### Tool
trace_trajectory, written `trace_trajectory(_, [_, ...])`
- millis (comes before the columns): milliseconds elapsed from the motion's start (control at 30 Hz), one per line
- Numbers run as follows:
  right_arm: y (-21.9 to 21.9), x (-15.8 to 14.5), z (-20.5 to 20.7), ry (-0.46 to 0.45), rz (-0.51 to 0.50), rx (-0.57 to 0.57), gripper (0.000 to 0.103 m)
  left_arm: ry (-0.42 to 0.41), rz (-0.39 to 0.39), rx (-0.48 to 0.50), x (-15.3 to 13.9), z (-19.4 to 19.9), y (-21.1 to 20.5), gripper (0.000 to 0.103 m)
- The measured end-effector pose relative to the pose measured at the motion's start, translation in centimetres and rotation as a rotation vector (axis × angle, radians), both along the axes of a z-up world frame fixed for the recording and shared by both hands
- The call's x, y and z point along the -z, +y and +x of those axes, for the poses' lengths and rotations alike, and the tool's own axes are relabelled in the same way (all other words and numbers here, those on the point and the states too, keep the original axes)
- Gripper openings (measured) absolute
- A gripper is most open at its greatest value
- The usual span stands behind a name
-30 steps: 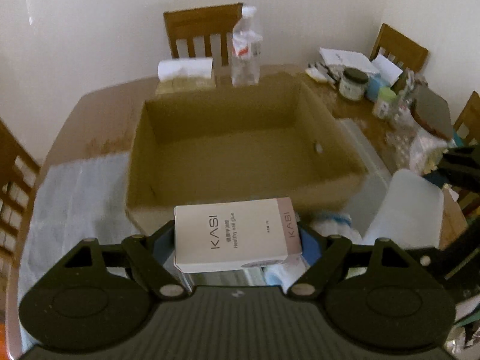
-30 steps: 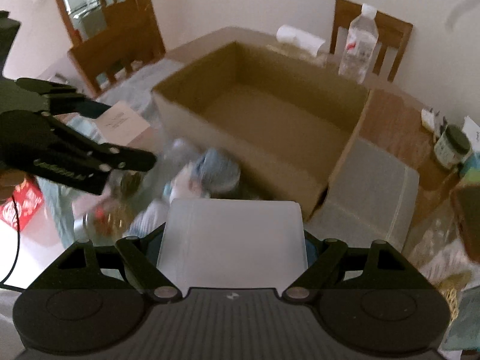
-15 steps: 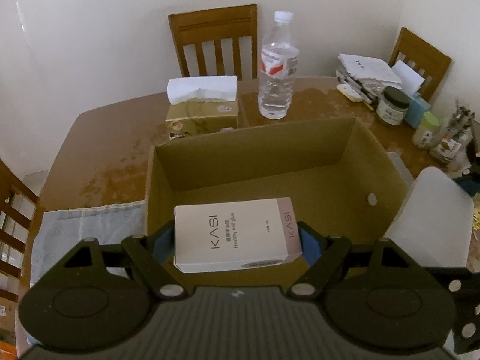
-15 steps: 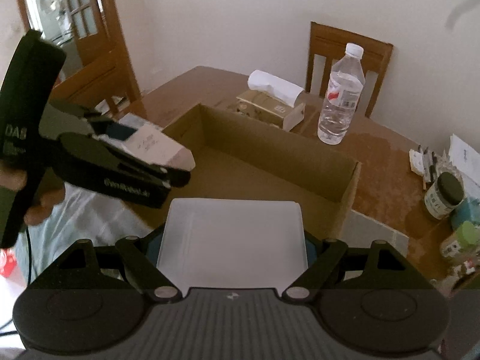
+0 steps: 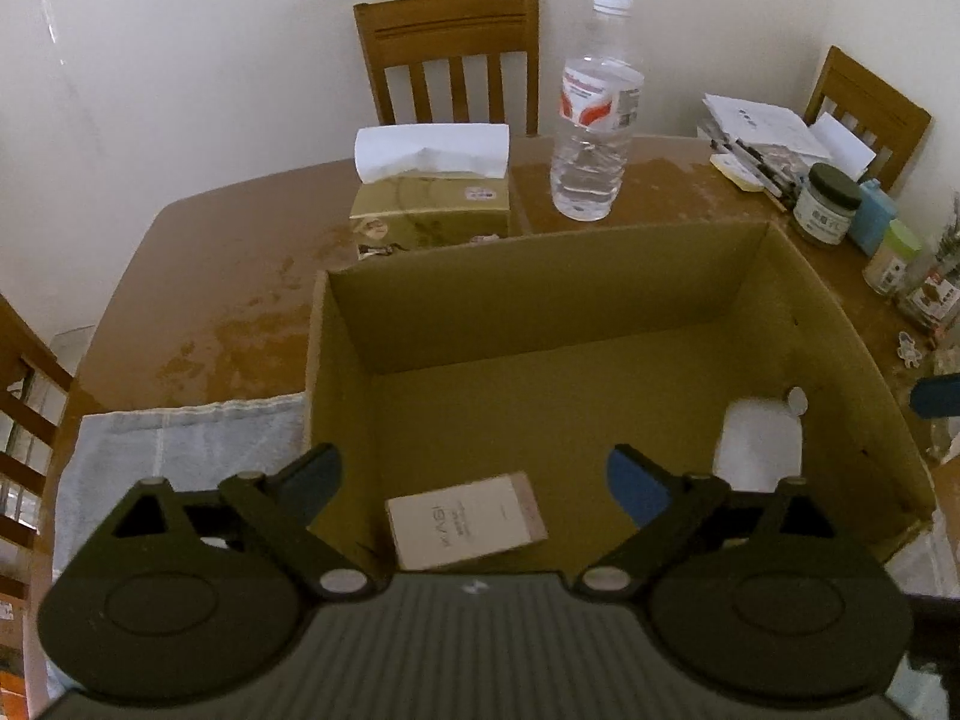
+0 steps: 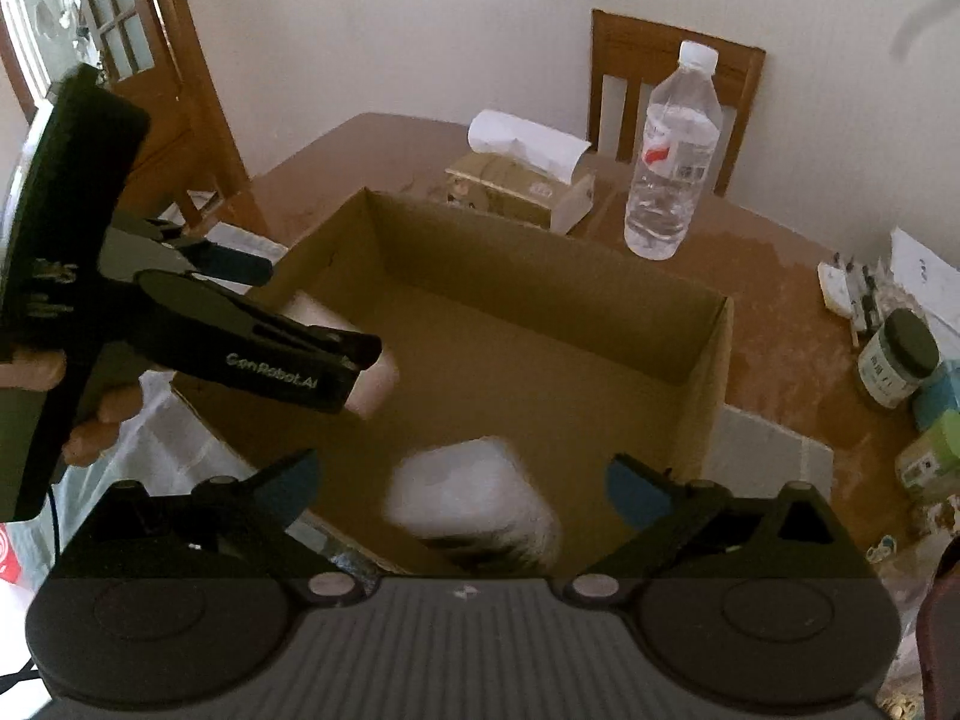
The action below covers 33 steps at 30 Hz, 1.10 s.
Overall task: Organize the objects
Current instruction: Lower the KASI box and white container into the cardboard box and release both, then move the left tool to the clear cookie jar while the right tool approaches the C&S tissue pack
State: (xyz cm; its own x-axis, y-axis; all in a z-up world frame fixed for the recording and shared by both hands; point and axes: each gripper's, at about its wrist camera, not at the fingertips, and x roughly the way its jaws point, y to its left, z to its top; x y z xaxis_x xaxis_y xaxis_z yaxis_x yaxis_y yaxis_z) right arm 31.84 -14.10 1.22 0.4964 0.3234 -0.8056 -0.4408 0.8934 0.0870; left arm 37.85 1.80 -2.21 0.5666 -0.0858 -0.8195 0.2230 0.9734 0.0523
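Note:
An open cardboard box (image 5: 852,354) stands on the brown table; it also shows in the right wrist view (image 6: 708,372). My left gripper (image 5: 474,480) is open above the box's near side, and the white KASI box (image 5: 465,519) lies below it on the box floor. My right gripper (image 6: 459,483) is open above the box, and the white plastic container (image 6: 474,495), blurred, is below it inside the box; it also shows in the left wrist view (image 5: 759,444) by the right wall. The left gripper's body (image 6: 240,336) is seen at the left.
A tissue box (image 5: 432,204) and a water bottle (image 5: 594,114) stand behind the cardboard box. Jars and papers (image 5: 828,204) crowd the table's right end. A pale cloth (image 5: 180,450) lies to the left. Wooden chairs (image 5: 450,54) surround the table.
Both grippers opened over the cardboard box. The KASI box dropped from the left gripper and the white container from the right, both into the box.

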Motion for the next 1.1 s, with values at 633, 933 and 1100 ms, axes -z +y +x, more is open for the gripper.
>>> trace_trajectory(633, [-1.2, 0.6, -5.0, -0.028, 0.011, 0.105, 0.103, -0.111, -0.040, 0.042, -3.2, -6.0, 0.7, 0.100])
trace_trajectory(933, [-2.1, 3.3, -9.6, -0.016, -0.002, 0.105, 0.103, -0.128, -0.033, -0.046, -2.8, -11.3, 0.9, 0.101])
trace_trajectory(1100, [-3.1, 5.0, -11.7, 0.011, -0.002, 0.084, 0.103, -0.117, -0.018, -0.113, -2.1, -14.5, 1.5, 0.101])
